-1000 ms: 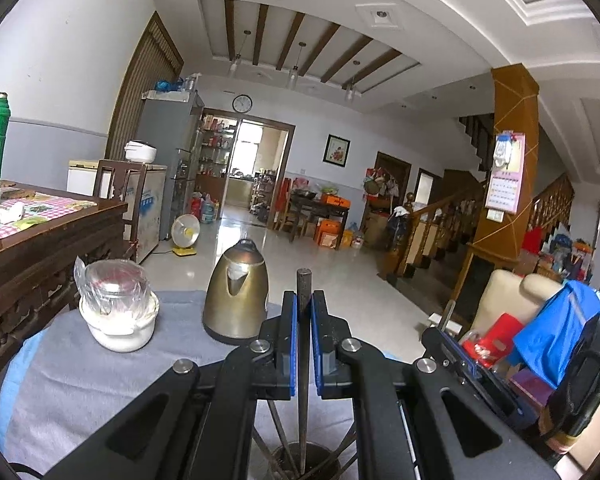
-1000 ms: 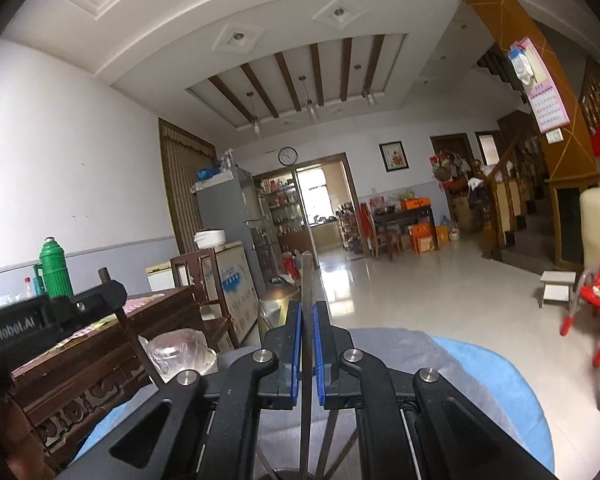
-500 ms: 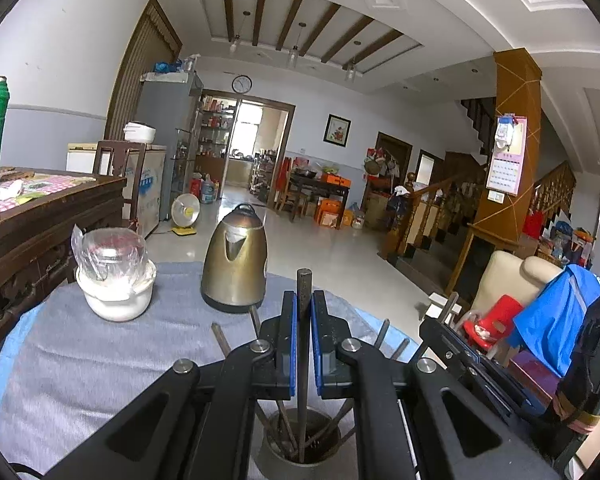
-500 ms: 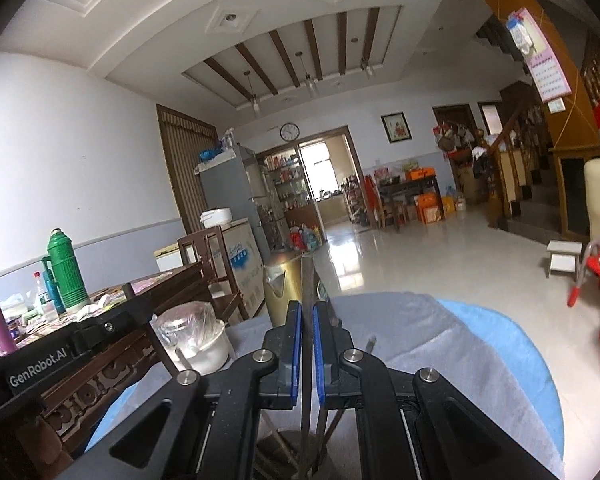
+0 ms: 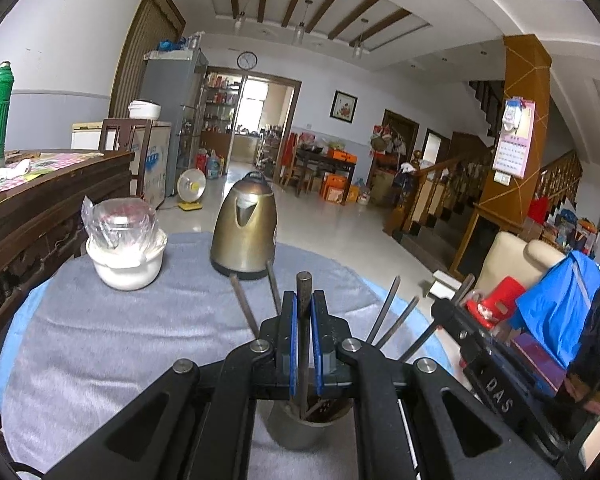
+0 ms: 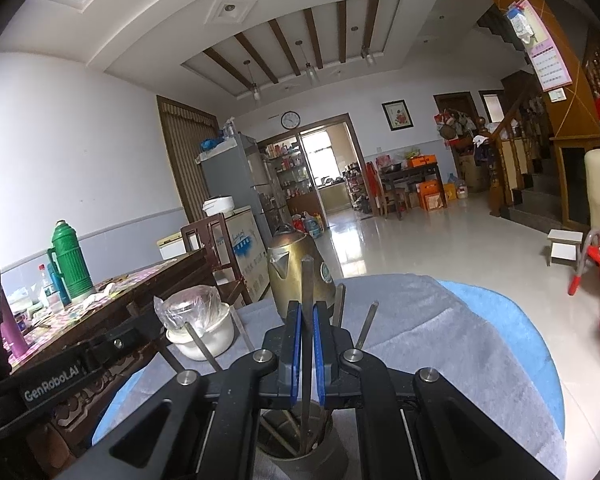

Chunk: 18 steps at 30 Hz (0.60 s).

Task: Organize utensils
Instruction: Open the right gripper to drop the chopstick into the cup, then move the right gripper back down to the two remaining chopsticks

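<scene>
The metal cup (image 5: pixel 300 428) is the landmark: it stands on the grey cloth (image 5: pixel 132 344) of the tabletop, directly below both claws, with the kettle (image 5: pixel 244 232) behind it and the covered white bowl (image 5: pixel 126 256) behind it to the left.

The left claw (image 5: pixel 304 344) is pinched nearly shut on a chopstick (image 5: pixel 303 292). The stick stands upright between the blue pads, and its lower end reaches down into the cup. The right claw (image 6: pixel 307 350) is closed just as tight on a second chopstick (image 6: pixel 307 280), which also runs straight down into the cup's mouth.

Holding each stick vertical and centred over the opening lets it slide in without catching the rim or the other chopsticks (image 5: pixel 388 312) that already lean outward from the cup like a fan.

Both claws point a little below level, side by side over the cup, the right one's black body just to the right of the cup in the left view. Judging by this, the sticks are about ready for release.
</scene>
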Each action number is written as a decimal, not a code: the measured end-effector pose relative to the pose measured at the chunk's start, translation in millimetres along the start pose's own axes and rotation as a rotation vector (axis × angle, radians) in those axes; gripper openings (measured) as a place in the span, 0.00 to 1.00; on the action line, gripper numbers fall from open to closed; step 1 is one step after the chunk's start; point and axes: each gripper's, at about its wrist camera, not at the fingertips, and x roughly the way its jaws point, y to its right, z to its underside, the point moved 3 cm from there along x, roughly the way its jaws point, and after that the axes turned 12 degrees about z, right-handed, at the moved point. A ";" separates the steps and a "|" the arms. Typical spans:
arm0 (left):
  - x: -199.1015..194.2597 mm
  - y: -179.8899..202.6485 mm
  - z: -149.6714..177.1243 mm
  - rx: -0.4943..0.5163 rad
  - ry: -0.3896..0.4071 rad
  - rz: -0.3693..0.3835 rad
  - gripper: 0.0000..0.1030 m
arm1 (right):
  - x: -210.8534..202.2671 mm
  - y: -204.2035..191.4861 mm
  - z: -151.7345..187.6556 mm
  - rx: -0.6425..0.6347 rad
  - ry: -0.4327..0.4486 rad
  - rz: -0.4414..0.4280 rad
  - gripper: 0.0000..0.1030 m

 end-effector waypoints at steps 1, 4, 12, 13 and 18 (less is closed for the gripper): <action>-0.9 -1.5 2.0 -0.003 -0.010 -0.002 0.07 | 0.0 -0.4 0.4 -0.003 -0.002 0.001 0.07; -2.0 -10.5 8.2 -0.027 -0.046 -0.008 0.07 | 1.7 -2.8 2.0 -0.004 -0.020 -0.004 0.07; -12.3 -28.3 24.5 -0.062 -0.098 -0.024 0.08 | 0.4 -11.6 8.8 -0.018 -0.038 -0.013 0.07; -14.3 -29.1 26.1 -0.064 -0.102 -0.024 0.08 | -0.1 -12.9 9.4 -0.021 -0.039 -0.015 0.07; -20.5 -30.4 28.4 -0.054 -0.110 -0.032 0.11 | -4.3 -18.5 13.7 -0.024 -0.047 -0.014 0.08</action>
